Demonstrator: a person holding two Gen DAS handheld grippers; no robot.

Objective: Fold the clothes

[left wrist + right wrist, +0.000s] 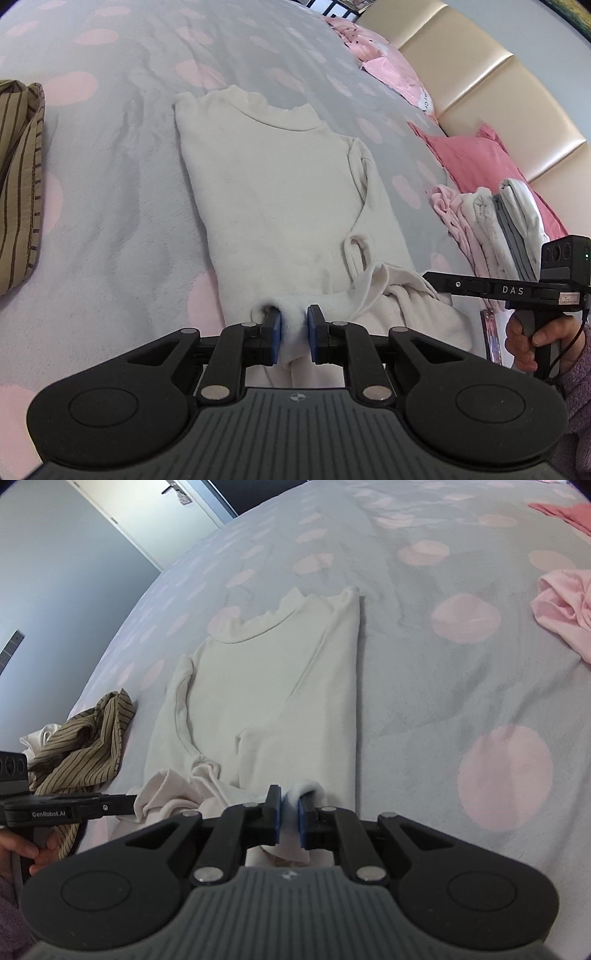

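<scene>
Lay flat on dotted bed [110, 229]: 1 cream top [280, 206]. Clamped on its near hem: jaws of left gripper [293, 334] and right gripper [290, 818]. Beside: striped garment [85, 746].

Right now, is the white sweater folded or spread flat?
Partly folded: white sweater has sides and sleeves turned in, collar end still flat.

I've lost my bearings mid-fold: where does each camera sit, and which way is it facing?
Left wrist: on the left gripper, facing up the bed toward the cream headboard; jaws pinch the white top's near hem; the right hand shows at right.
Right wrist: on the right gripper, facing a door; jaws pinch the same hem; the left hand shows at left.
Shared: white top, striped garment, dotted bedspread.
</scene>
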